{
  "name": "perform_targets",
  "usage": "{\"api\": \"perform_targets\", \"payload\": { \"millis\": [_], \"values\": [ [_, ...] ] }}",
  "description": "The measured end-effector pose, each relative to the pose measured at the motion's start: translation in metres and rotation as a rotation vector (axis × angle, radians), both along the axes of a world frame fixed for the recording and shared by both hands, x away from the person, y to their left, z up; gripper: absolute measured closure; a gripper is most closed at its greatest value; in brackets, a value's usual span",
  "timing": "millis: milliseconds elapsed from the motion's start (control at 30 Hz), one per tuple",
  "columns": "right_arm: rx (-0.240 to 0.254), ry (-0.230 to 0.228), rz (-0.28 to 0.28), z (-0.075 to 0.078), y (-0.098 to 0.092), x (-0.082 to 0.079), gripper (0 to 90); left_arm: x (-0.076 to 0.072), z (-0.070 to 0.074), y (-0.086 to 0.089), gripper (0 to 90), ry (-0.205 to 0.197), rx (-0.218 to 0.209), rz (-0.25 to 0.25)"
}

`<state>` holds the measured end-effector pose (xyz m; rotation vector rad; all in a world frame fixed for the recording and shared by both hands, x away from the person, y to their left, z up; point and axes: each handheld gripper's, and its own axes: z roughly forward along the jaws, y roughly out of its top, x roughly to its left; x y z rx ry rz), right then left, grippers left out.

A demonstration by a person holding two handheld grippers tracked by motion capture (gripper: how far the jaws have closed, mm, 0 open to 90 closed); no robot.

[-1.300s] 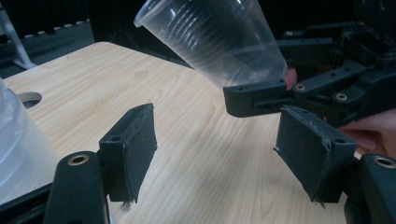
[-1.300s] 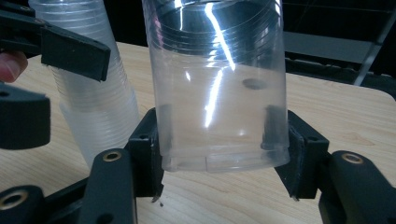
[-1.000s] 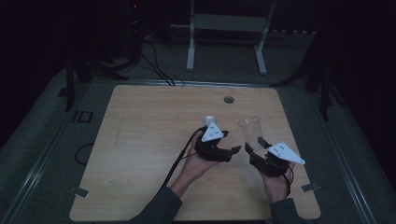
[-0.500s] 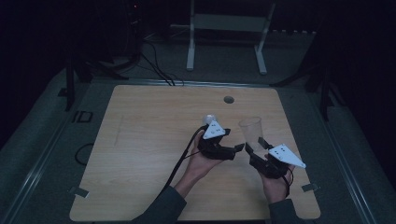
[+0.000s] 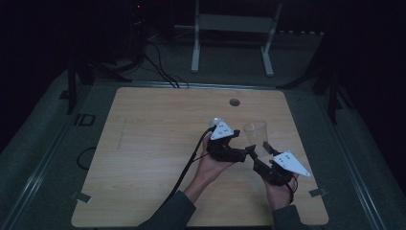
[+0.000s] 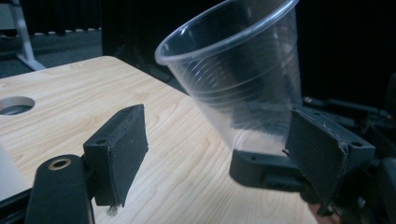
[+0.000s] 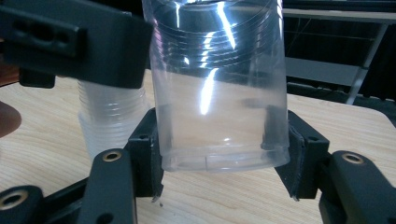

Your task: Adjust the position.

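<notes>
Clear cup (image 5: 254, 134) stands up in the air over the right half of the wooden table (image 5: 143, 143), nearer the front edge than the back one. The right gripper (image 5: 261, 152) has its jaws squeezed on the bottom part of the cup, one pad on each side. The open mouth of the cup points up, so its long way runs up and down, with a small tilt.

The left gripper (image 5: 245, 152) is just beside the cup, on its left. Its jaws have just been opening, and they now stand wide apart. In the left gripper view the cup (image 6: 243, 79) sits between the two pads (image 6: 122, 154), but they do not press on it. So the left gripper has let go.

A stack of more cups (image 7: 109, 123) stands on the table behind the left gripper; in the high view it is hard to make out.

The cup is all in the right gripper's care now. The left gripper would need to back away to its own side without bumping the cup.
</notes>
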<state>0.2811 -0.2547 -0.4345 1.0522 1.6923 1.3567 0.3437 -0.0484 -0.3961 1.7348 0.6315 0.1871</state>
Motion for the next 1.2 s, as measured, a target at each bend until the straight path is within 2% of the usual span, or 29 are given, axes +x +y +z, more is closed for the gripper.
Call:
{"api": "perform_targets", "payload": {
  "millis": [167, 267, 633, 833, 1200],
  "values": [
    [0.003, -0.005, 0.004, -0.002, 0.003, -0.001, 42.1, 0.0, 0.001, -0.002, 20.5, 0.005, -0.025, 0.0],
    [0.005, -0.006, 0.004, -0.002, 0.003, -0.001, 42.1, 0.001, 0.002, -0.003, 20.2, 0.021, -0.045, -0.007],
    [0.011, -0.006, 0.008, -0.004, 0.006, -0.001, 42.1, 0.002, 0.003, -0.008, 18.5, 0.043, -0.079, -0.032],
    [0.01, -0.007, 0.011, -0.005, 0.007, -0.001, 42.1, 0.005, 0.002, -0.011, 18.3, 0.068, -0.099, -0.036],
    [-0.005, -0.001, 0.027, -0.006, 0.009, 0.0, 41.9, 0.009, 0.002, -0.011, 18.6, 0.104, -0.159, -0.018]
  ]
}}
